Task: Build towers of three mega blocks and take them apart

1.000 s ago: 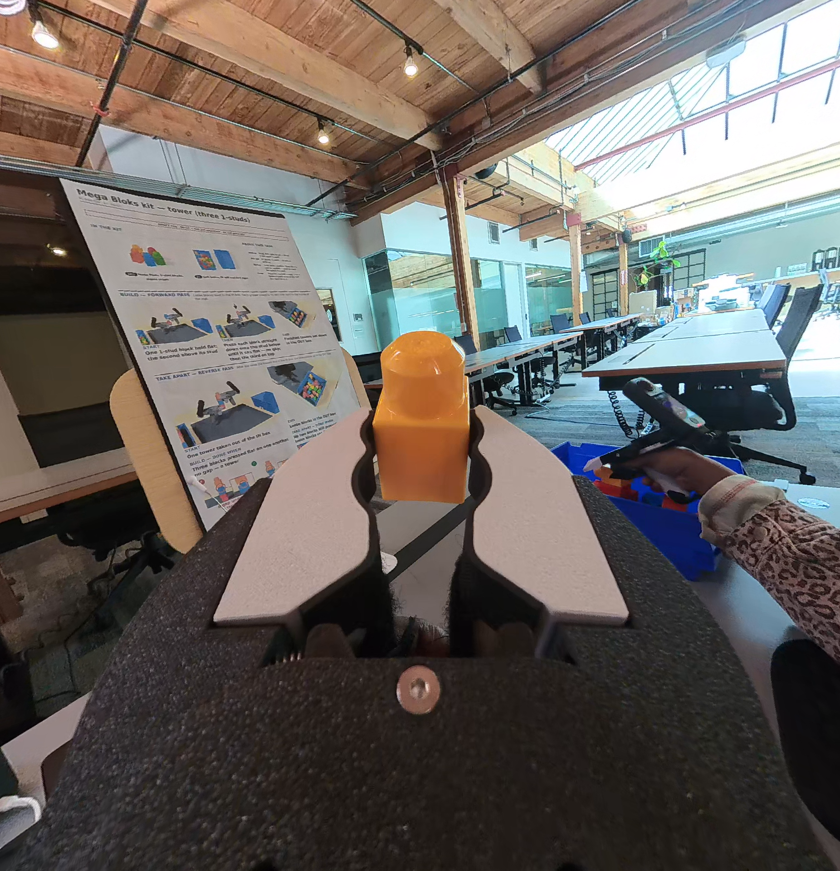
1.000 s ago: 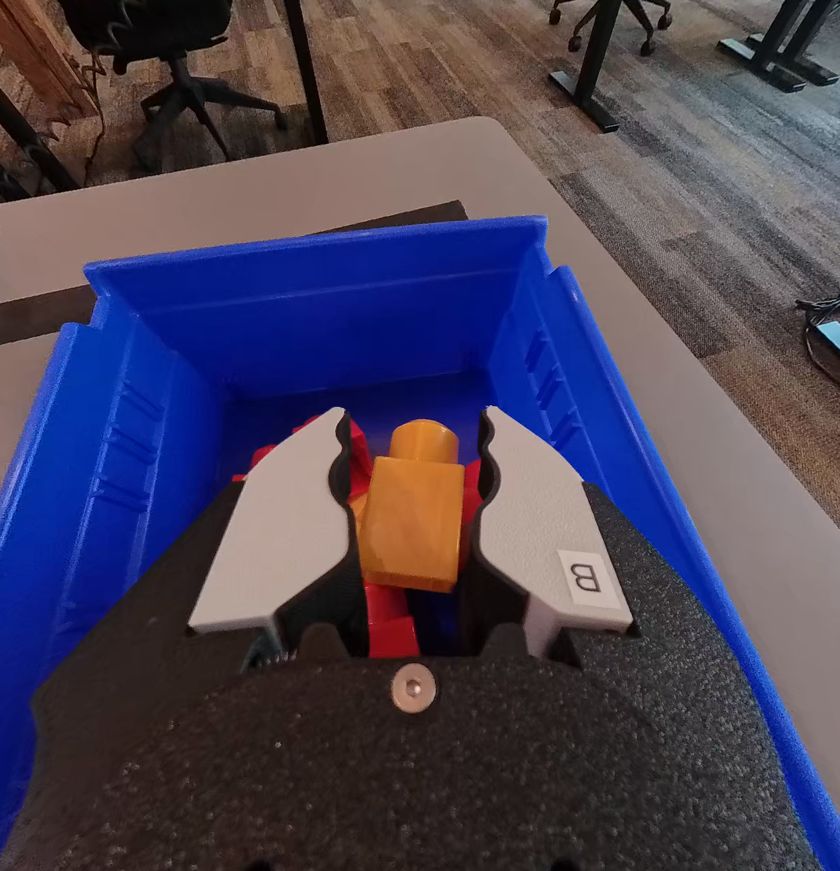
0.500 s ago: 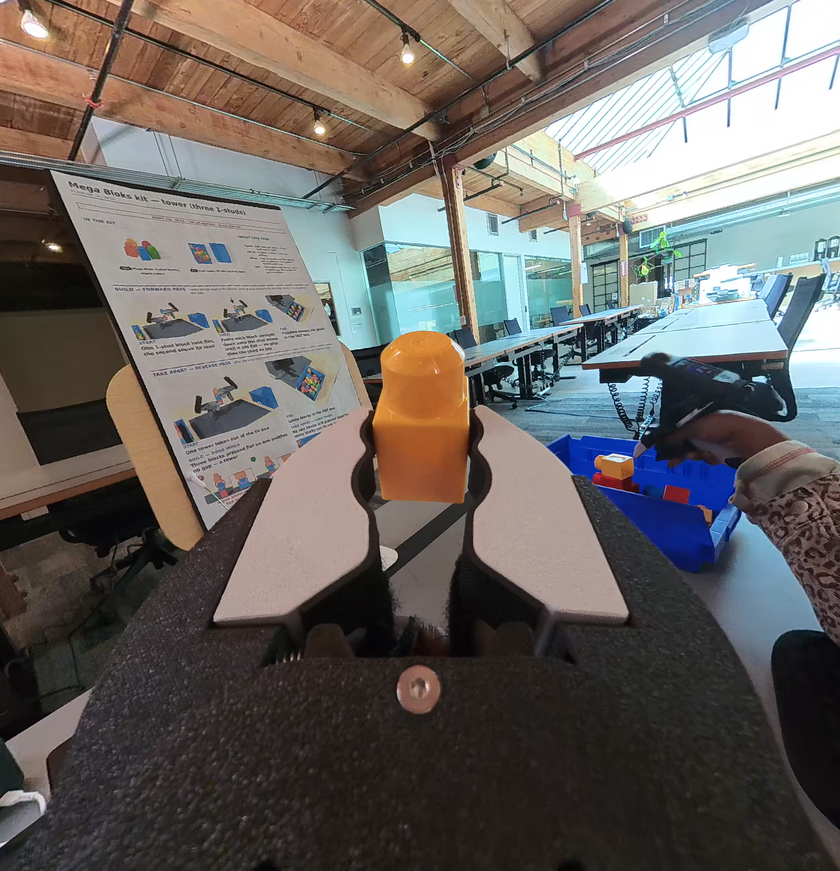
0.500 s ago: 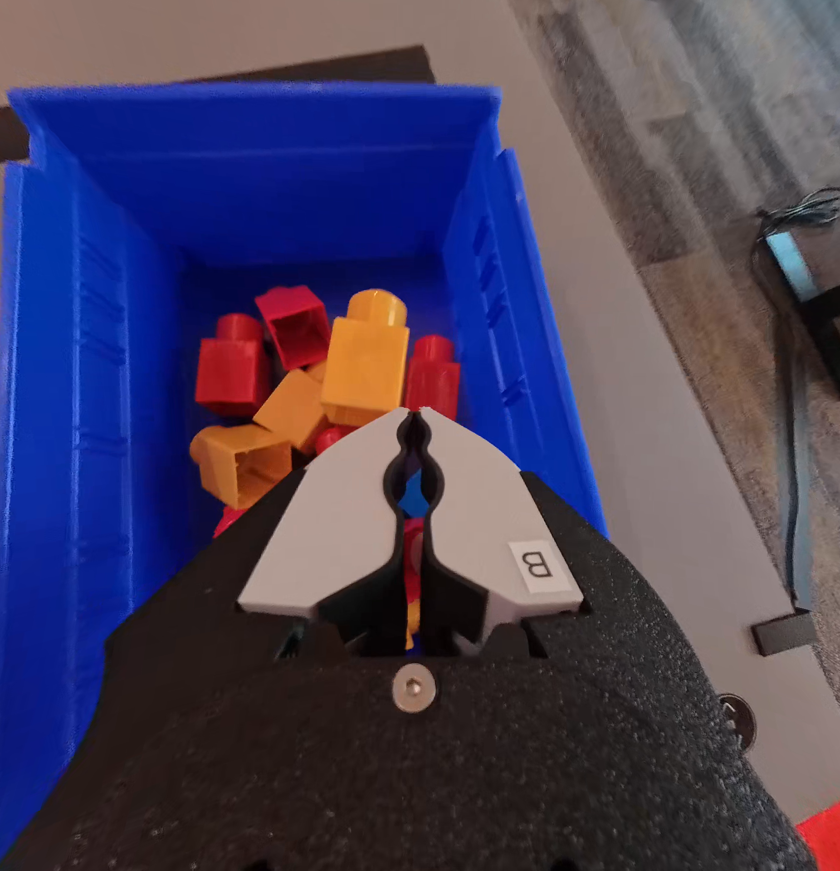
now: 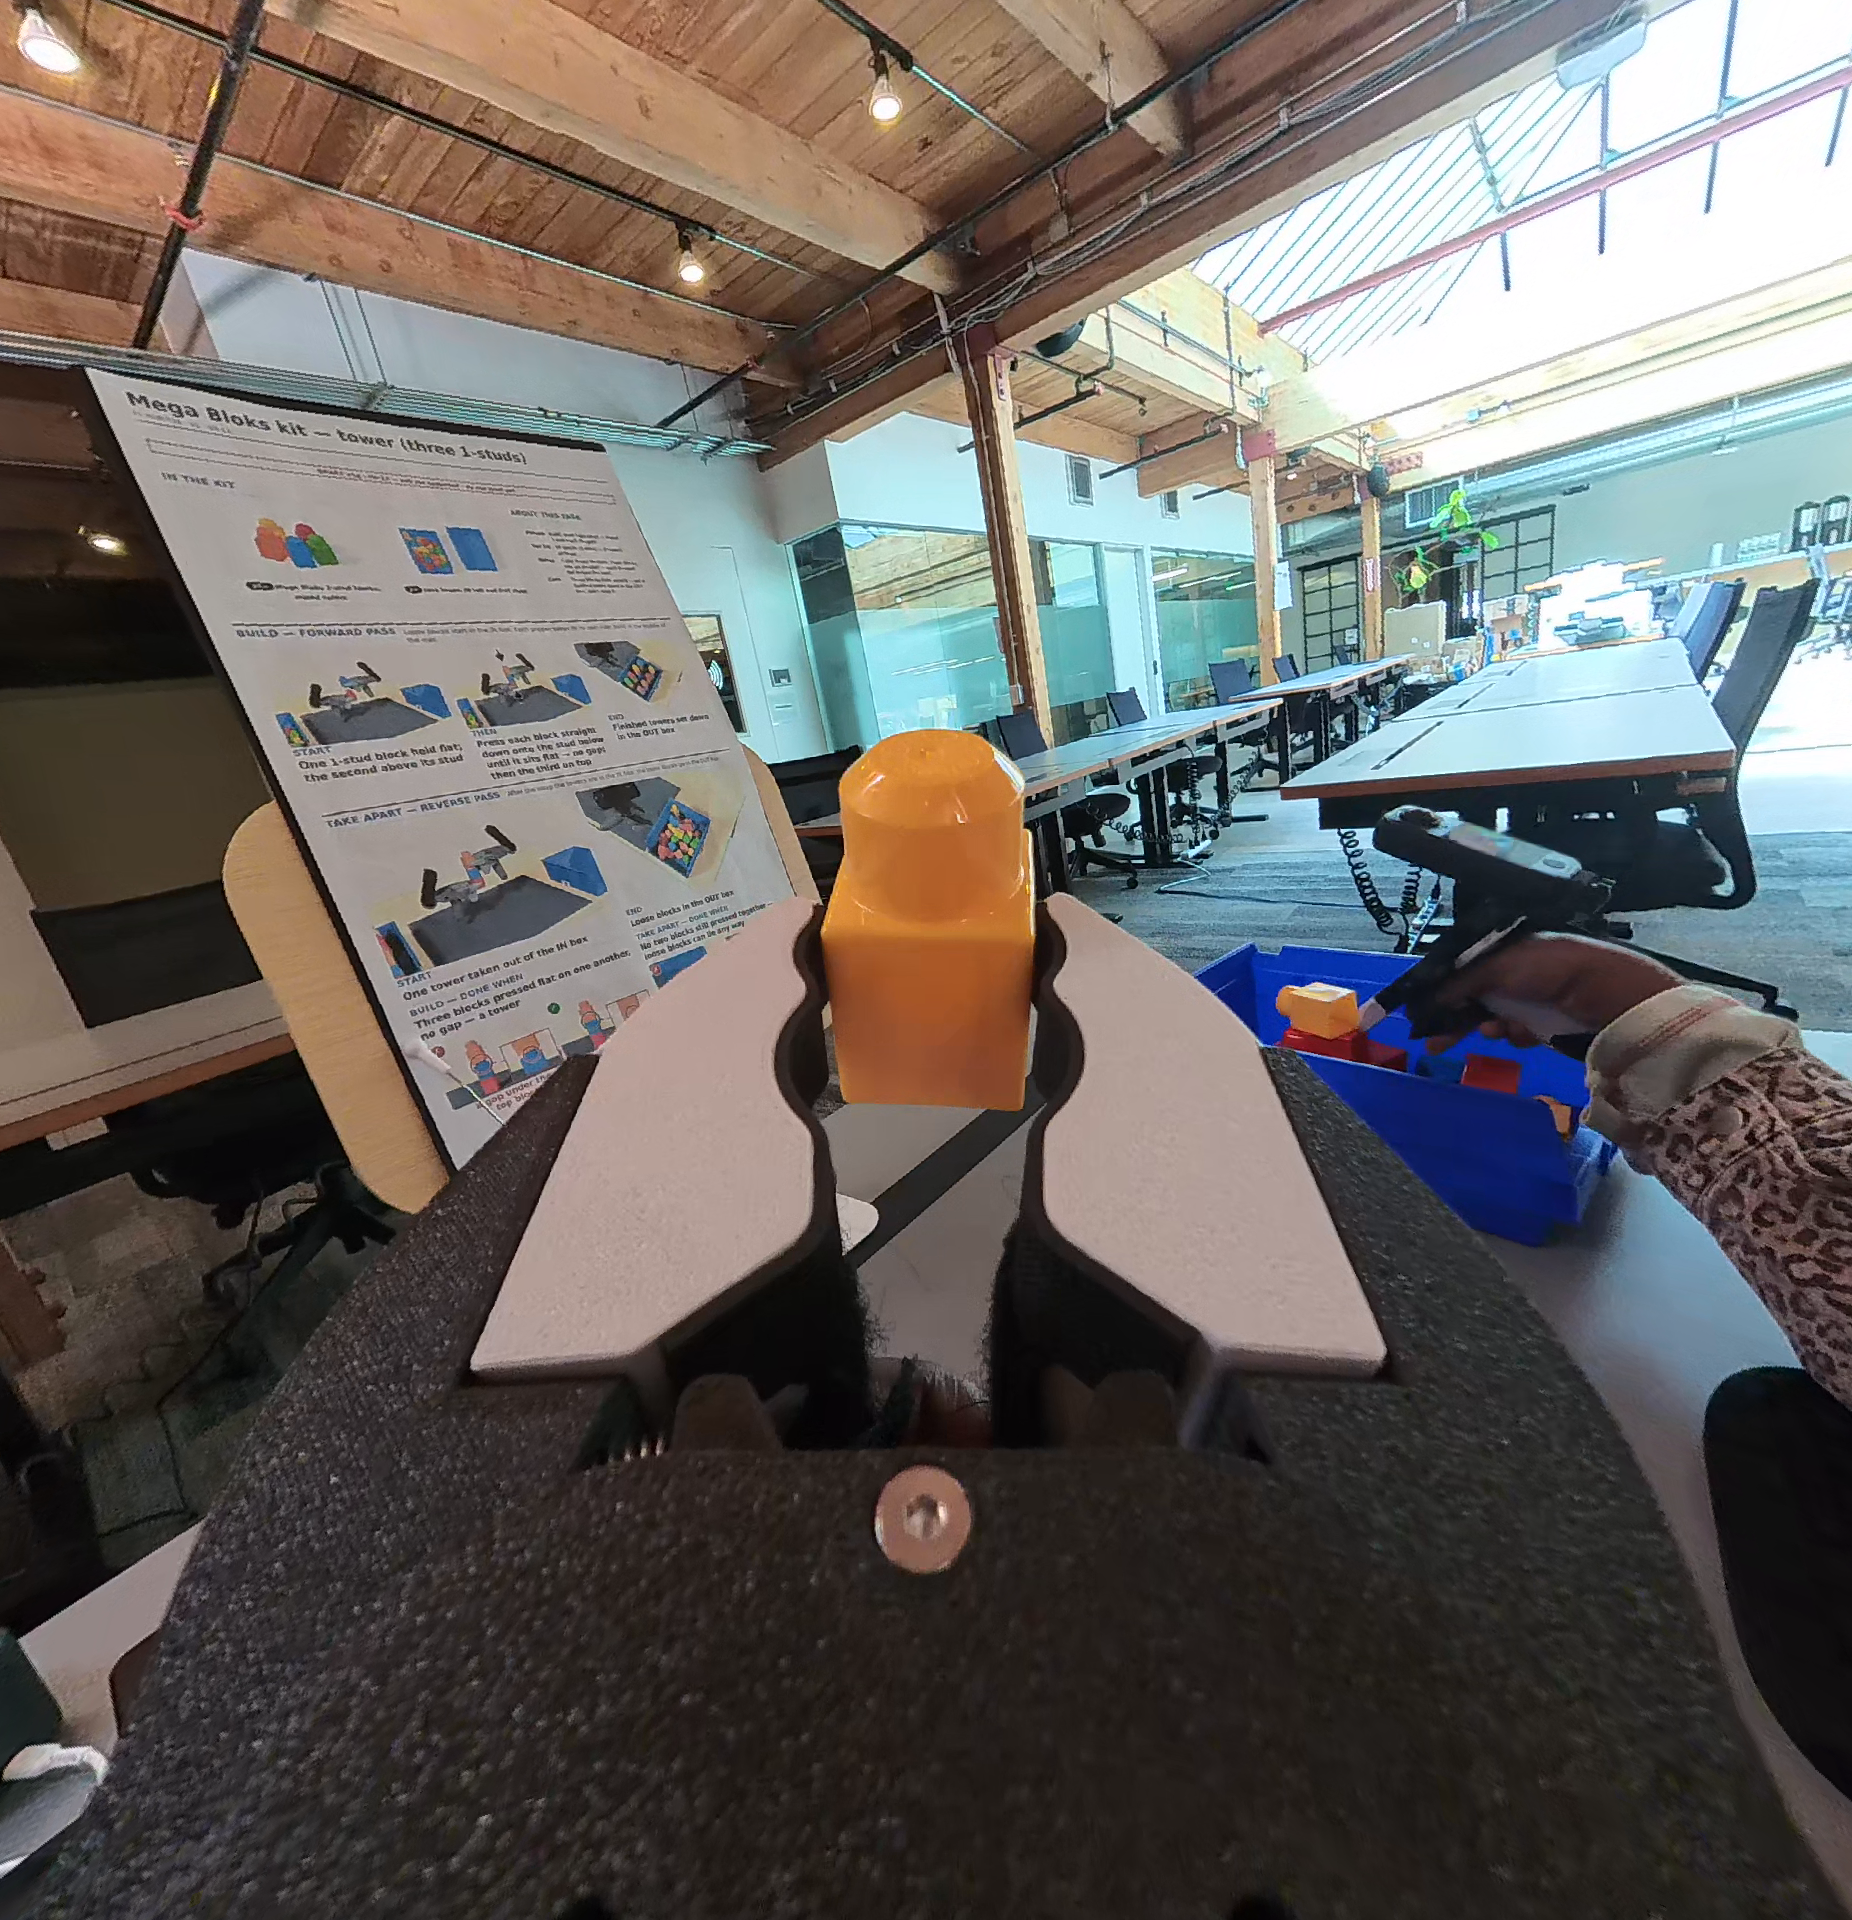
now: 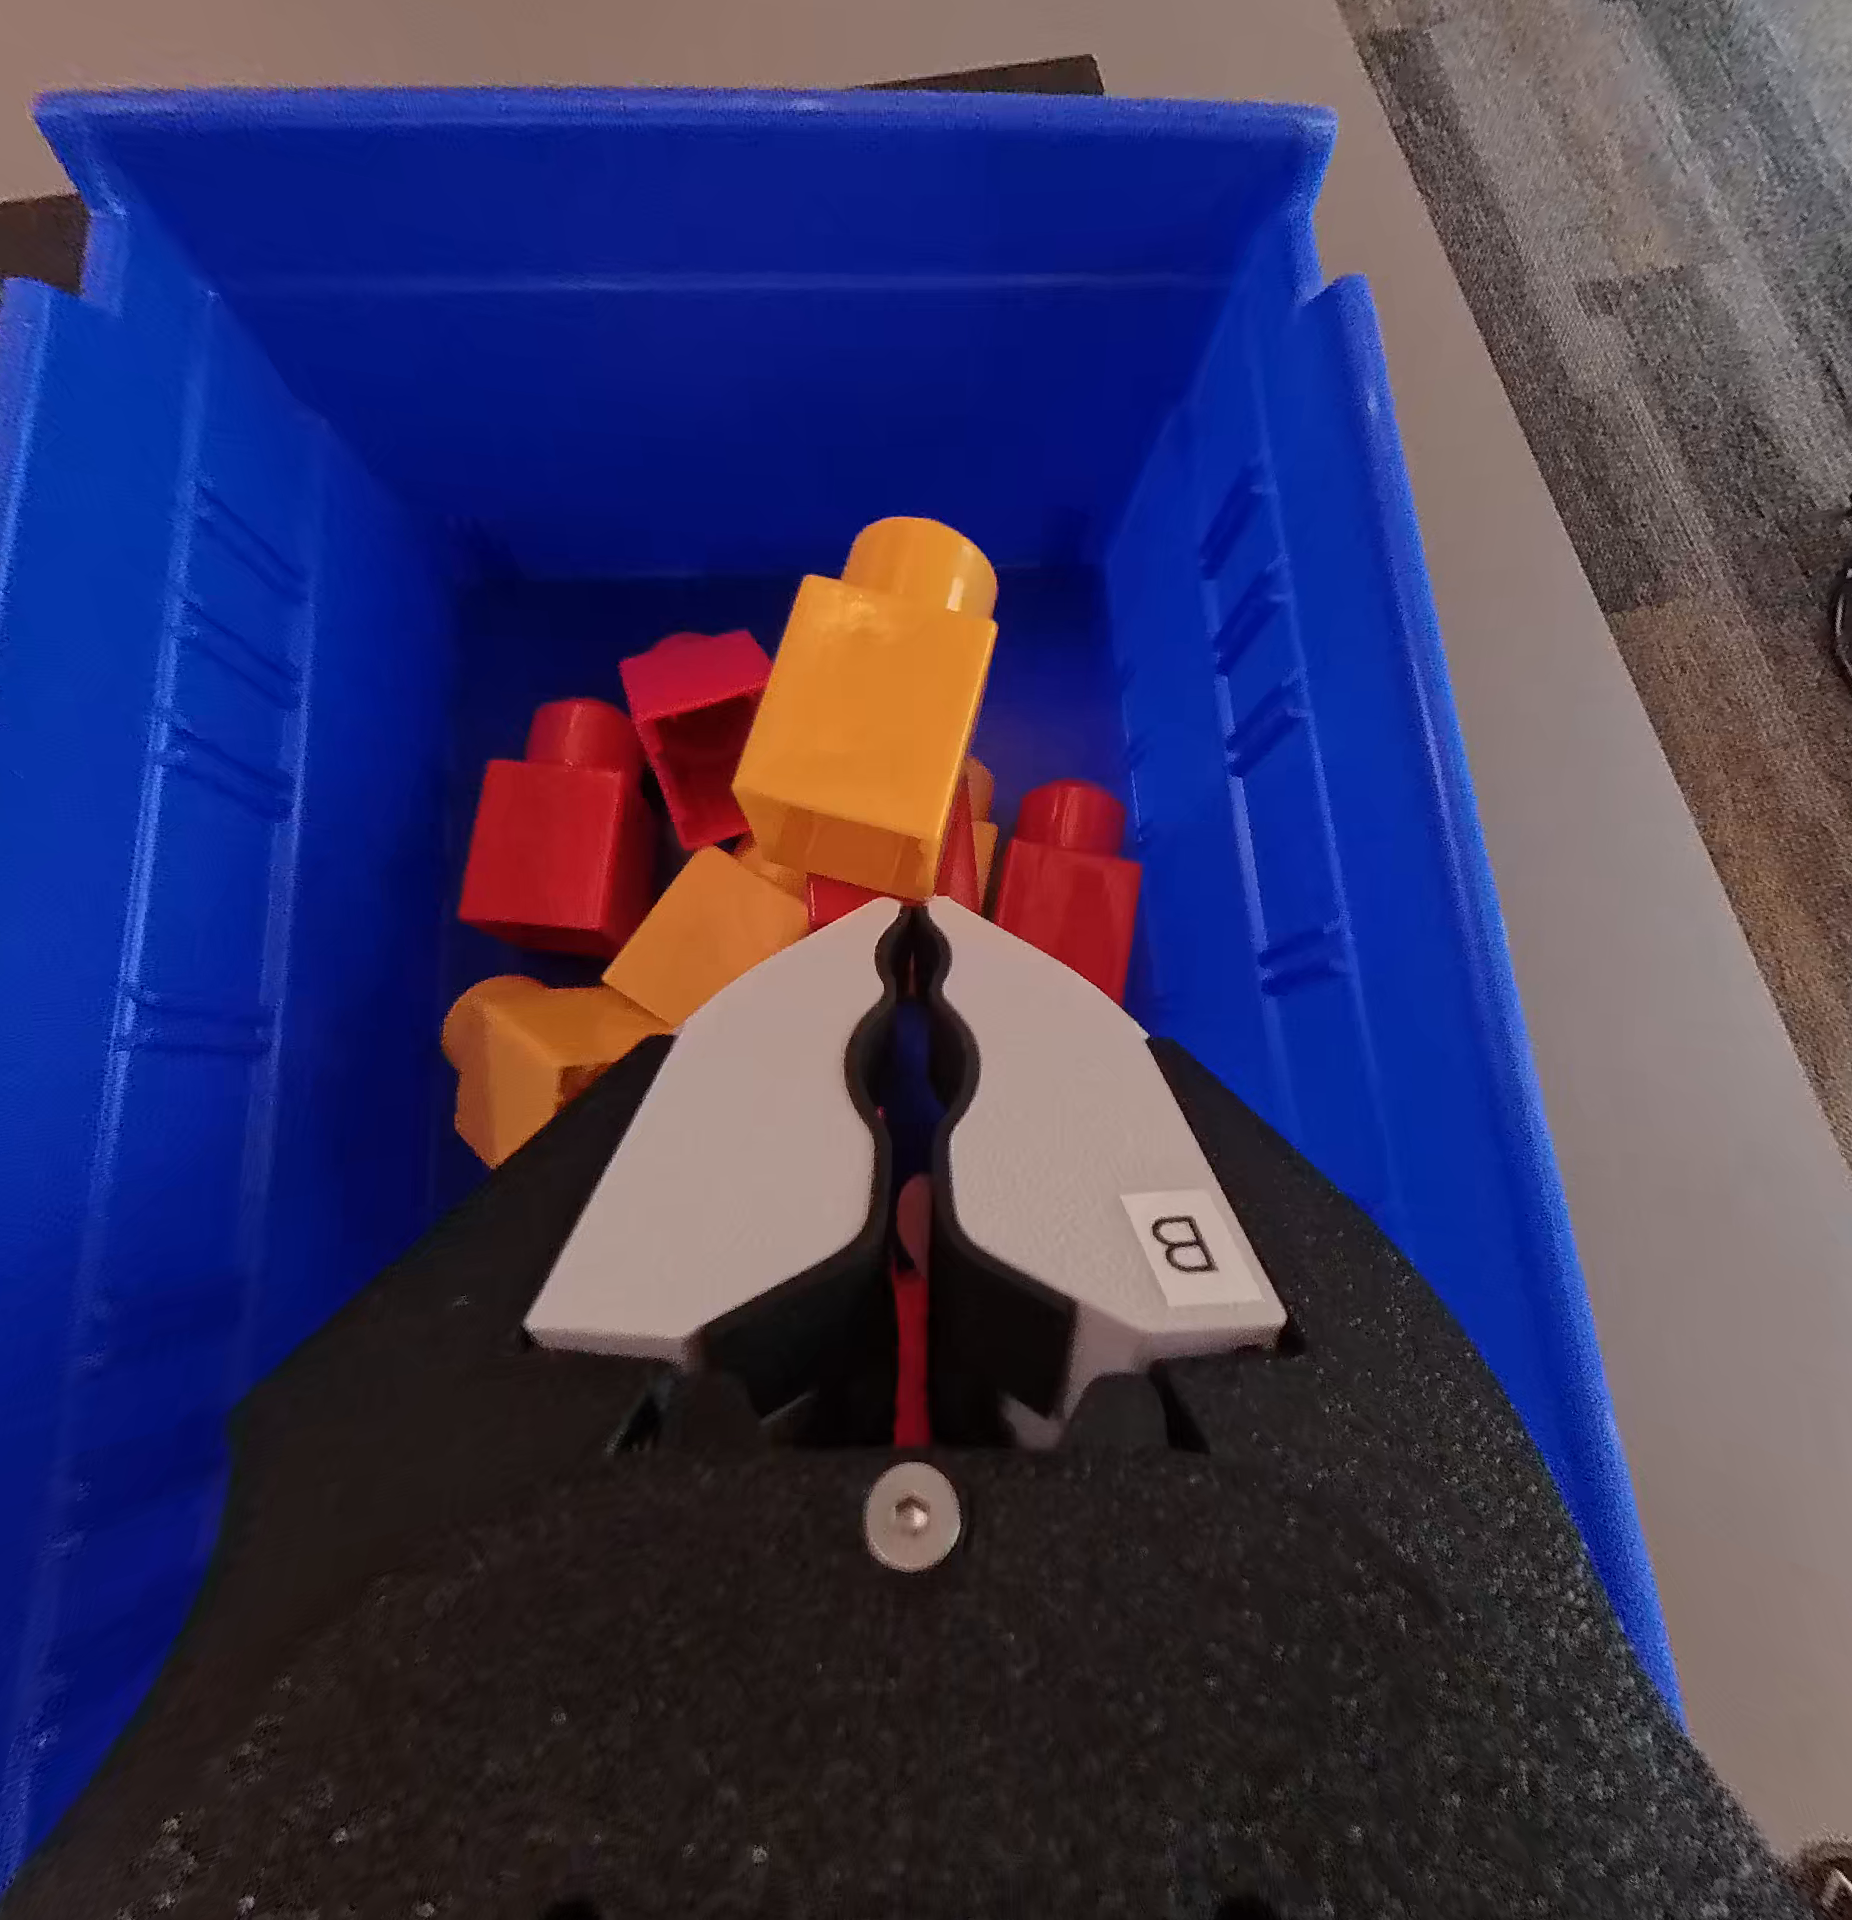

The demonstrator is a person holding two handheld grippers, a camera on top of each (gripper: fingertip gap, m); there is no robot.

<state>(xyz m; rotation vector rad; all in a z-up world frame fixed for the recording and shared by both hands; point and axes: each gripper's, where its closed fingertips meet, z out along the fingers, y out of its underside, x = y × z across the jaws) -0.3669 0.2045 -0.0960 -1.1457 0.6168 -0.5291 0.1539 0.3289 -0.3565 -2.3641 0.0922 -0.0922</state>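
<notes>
The left gripper (image 5: 927, 1023) pinches an orange block (image 5: 927, 935) upright, stud up, raised above the table (image 5: 1649, 1309) beside a poster (image 5: 434, 727). To the right, the right gripper (image 6: 911, 920), fingers pressed together and empty, hangs over the blue bin (image 6: 226, 727) of red and orange blocks (image 6: 870, 748)

Orange blocks (image 6: 868, 743): four; red blocks (image 6: 553, 852): four (bin pile partly hidden).
</notes>
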